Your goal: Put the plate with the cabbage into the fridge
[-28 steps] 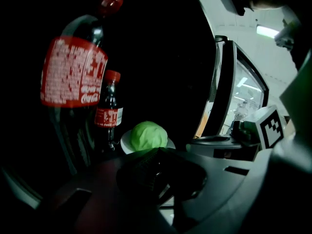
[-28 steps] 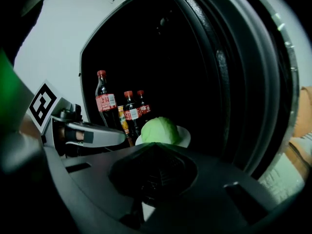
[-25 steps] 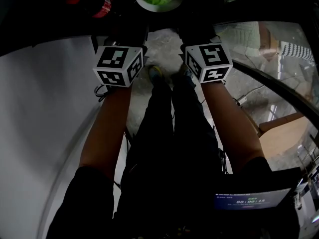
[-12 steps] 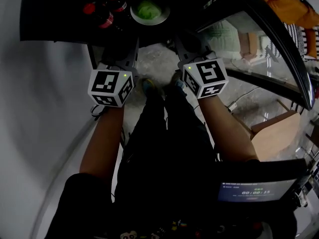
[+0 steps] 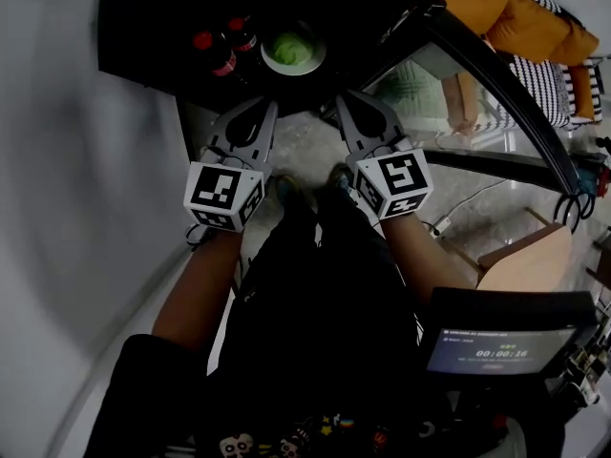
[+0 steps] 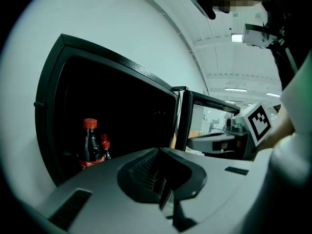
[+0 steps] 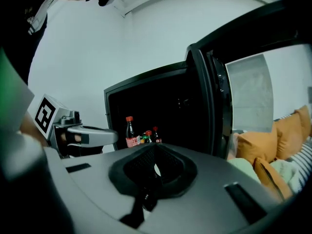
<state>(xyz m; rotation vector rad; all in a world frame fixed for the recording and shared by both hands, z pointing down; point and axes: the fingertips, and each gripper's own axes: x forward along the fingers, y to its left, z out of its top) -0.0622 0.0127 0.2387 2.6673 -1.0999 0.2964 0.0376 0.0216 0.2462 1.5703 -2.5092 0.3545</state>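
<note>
Sitting inside the dark fridge (image 5: 143,17), the plate with the cabbage (image 5: 293,51) lies just right of two red-capped bottles (image 5: 205,48), with the pale green head filling its middle. Both grippers hang outside the cabinet, below its front edge, and touch neither the plate nor the bottles.

The left gripper (image 5: 260,113) points up toward the bottles. The left gripper view shows its two jaws pressed together with nothing between them. Beyond them the bottles stand at the left of the black interior.

The right gripper (image 5: 351,103) points up toward the plate, near its partner (the two marker cubes sit side by side over the person's dark legs (image 5: 315,294)). Its jaws are also closed and empty, with only a thin sliver of light at the seam. In the right gripper view the bottles stand deep in the fridge with a small green patch among them, too small to tell as the plate.

The fridge door (image 5: 477,74) stands open to the right, its glass pane angled outward. Orange cushions (image 5: 516,17) lie beyond the door. A small screen (image 5: 496,351) with lit digits sits at the lower right of the head view.
</note>
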